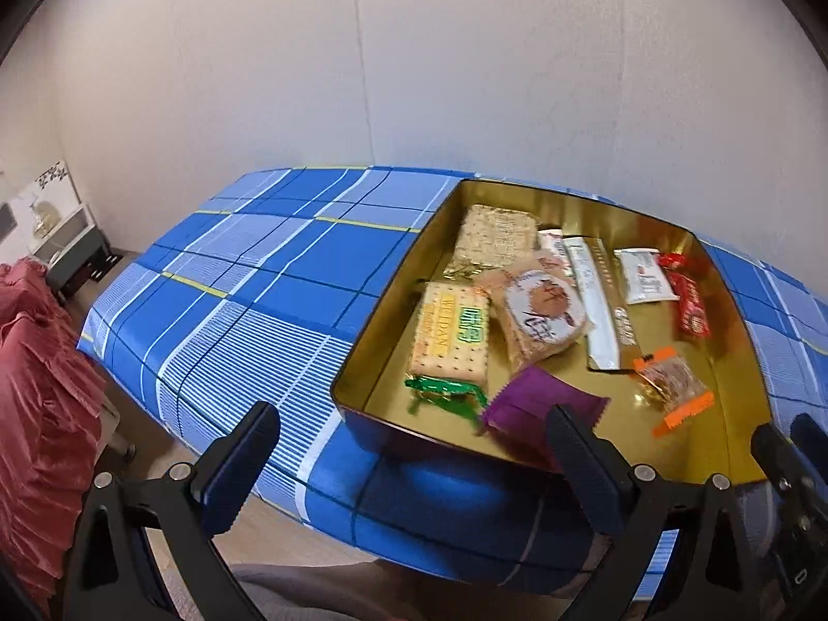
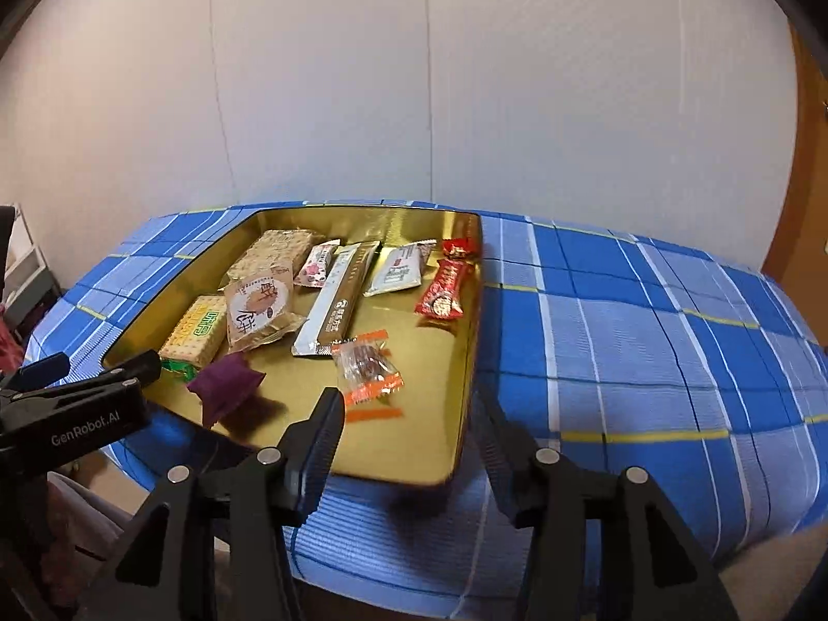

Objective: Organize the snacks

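Observation:
An open gold tin (image 1: pixel 398 300) (image 2: pixel 468 336) sits on the blue plaid cloth and holds several snacks. A green cracker pack (image 1: pixel 455 336) (image 2: pixel 196 331), a round-biscuit pack (image 1: pixel 543 310) (image 2: pixel 259 310), a long white-and-gold stick (image 1: pixel 595 300) (image 2: pixel 336 305), a white sachet (image 1: pixel 644 277), red candy (image 2: pixel 445 290), an orange-edged clear packet (image 1: pixel 673 388) (image 2: pixel 367 367) and a purple packet (image 1: pixel 528 403) (image 2: pixel 225 388) lie in it. My left gripper (image 1: pixel 414 440) hangs open at the tin's near left corner, empty. Over the near right corner, my right gripper (image 2: pixel 409 429) is open and empty too.
The plaid-covered table (image 1: pixel 248 279) (image 2: pixel 647 341) backs onto a white wall. Red ruffled fabric (image 1: pixel 41 362) and a low shelf (image 1: pixel 72 248) stand to the left, with a wooden door frame (image 2: pixel 807 165) at the far right. Bare cloth lies on both sides of the tin.

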A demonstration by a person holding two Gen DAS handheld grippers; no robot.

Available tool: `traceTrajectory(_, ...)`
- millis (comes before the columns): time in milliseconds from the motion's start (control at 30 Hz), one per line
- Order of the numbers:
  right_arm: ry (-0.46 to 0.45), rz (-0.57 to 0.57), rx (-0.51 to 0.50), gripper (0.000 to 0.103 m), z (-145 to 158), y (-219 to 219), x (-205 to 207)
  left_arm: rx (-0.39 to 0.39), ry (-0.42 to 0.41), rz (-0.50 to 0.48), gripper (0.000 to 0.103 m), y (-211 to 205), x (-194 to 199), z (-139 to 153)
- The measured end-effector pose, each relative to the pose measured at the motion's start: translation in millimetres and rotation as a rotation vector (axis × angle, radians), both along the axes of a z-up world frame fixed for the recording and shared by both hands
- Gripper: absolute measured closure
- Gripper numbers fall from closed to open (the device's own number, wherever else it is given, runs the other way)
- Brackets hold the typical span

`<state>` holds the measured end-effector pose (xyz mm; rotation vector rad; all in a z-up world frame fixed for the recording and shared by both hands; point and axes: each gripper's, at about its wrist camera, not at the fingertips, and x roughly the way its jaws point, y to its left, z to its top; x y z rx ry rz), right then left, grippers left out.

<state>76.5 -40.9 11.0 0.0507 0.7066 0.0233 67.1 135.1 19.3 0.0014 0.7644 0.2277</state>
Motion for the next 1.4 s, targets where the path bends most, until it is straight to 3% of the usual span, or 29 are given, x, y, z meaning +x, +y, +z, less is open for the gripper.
traceTrajectory(233,-0.015,-0.018,0.025,0.051,5,-1,-5,0.036,-0.030,-0.058,0.000,-12,-12,3)
traceTrajectory(1400,-0.010,0.024,0.017,0.051,6,11,0,0.051,-0.042,-0.049,0.000,-11,-13,4)
